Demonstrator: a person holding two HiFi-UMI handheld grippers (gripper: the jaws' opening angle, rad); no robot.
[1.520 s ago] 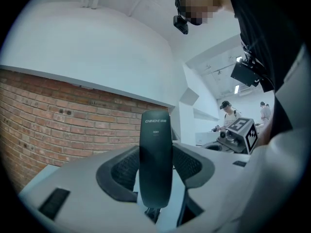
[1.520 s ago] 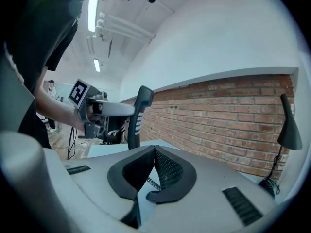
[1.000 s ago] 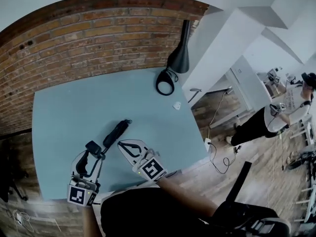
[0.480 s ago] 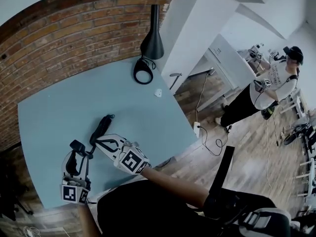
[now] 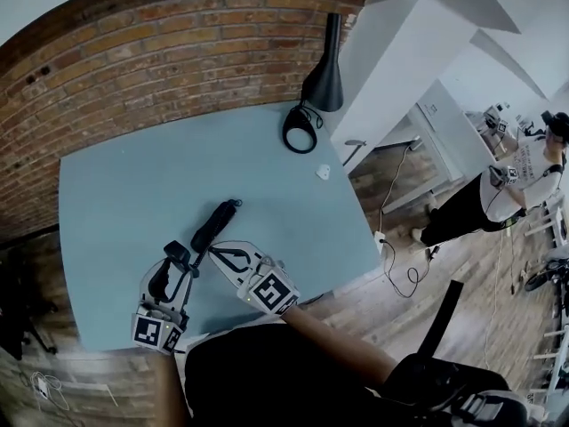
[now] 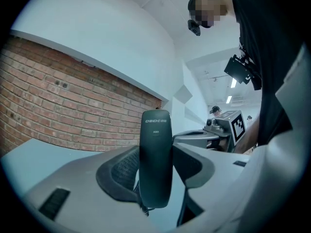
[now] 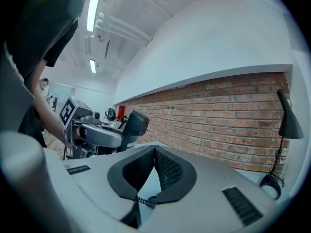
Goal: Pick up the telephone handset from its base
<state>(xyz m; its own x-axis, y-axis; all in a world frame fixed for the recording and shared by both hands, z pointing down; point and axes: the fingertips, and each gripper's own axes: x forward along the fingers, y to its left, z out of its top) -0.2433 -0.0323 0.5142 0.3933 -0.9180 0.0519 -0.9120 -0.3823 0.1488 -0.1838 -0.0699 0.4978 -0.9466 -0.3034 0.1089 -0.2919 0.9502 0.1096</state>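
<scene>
The black telephone handset (image 6: 155, 164) stands between the pads of my left gripper (image 6: 155, 152), which is shut on it. In the head view this left gripper (image 5: 171, 269) holds the handset (image 5: 163, 278) near the table's front edge, just left of the long black base (image 5: 216, 225). My right gripper (image 5: 218, 254) lies at the base's near end. In the right gripper view its pad tips (image 7: 154, 152) meet, with a bit of coiled cord (image 7: 143, 201) showing below them. That view also shows the handset (image 7: 132, 127) in the other gripper.
The blue-grey table (image 5: 133, 185) backs onto a brick wall (image 5: 160, 60). At the far corner stand a black lamp (image 5: 324, 83) and a coiled cable ring (image 5: 299, 139); a small white object (image 5: 322, 173) lies near the right edge. A person (image 5: 498, 198) stands far right.
The head view swung left and back. My left gripper, still holding the handset, has sunk a little. The right gripper stays by the base.
</scene>
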